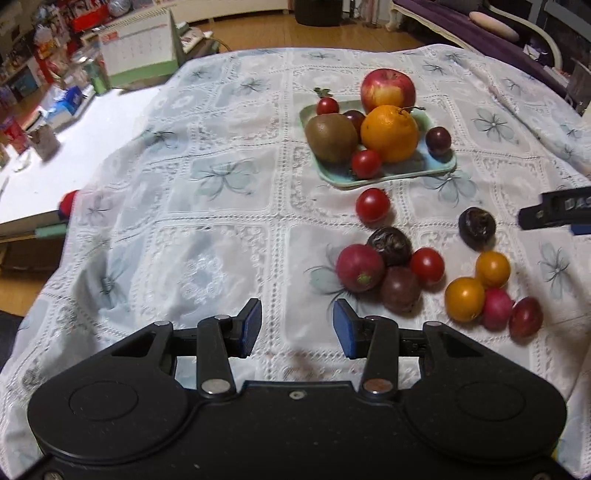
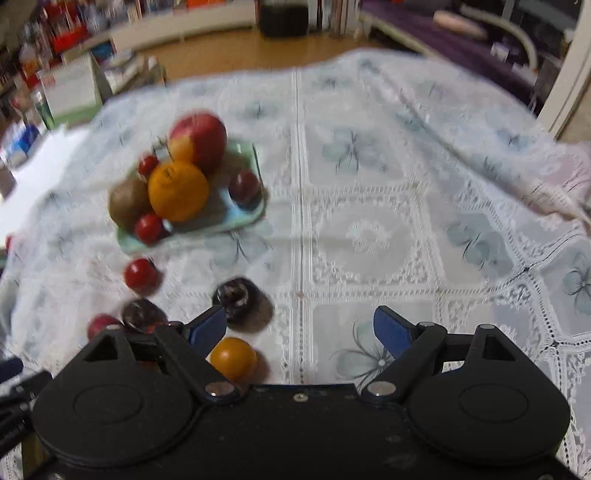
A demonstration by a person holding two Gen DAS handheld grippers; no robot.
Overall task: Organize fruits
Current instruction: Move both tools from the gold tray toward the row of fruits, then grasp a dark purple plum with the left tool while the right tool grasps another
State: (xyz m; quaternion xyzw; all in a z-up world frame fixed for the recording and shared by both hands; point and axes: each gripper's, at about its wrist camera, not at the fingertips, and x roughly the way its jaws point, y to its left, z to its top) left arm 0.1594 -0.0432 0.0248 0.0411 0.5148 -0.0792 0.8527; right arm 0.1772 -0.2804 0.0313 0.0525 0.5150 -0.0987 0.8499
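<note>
A pale green square plate (image 1: pixel 436 168) (image 2: pixel 243 218) holds a red apple (image 1: pixel 388 90), an orange (image 1: pixel 389 133), a kiwi (image 1: pixel 330 136) and several small red and dark fruits. On the cloth nearer to me lie a red cherry tomato (image 1: pixel 373 205), dark wrinkled fruits (image 1: pixel 389 245) (image 1: pixel 476 227), a radish (image 1: pixel 360 267) and yellow tomatoes (image 1: pixel 464 299). My left gripper (image 1: pixel 297 326) hangs open and empty, left of that pile. My right gripper (image 2: pixel 300 332) is open; a yellow tomato (image 2: pixel 232 358) and a dark fruit (image 2: pixel 236 301) lie by its left finger. This view is blurred.
A white lace tablecloth (image 1: pixel 207 206) covers the table. At the left a bare white tabletop (image 1: pixel 37 177) carries a desk calendar (image 1: pixel 138 48) and small clutter. The right gripper's tip (image 1: pixel 554 214) shows at the left wrist view's right edge. A purple sofa (image 1: pixel 480 33) stands behind.
</note>
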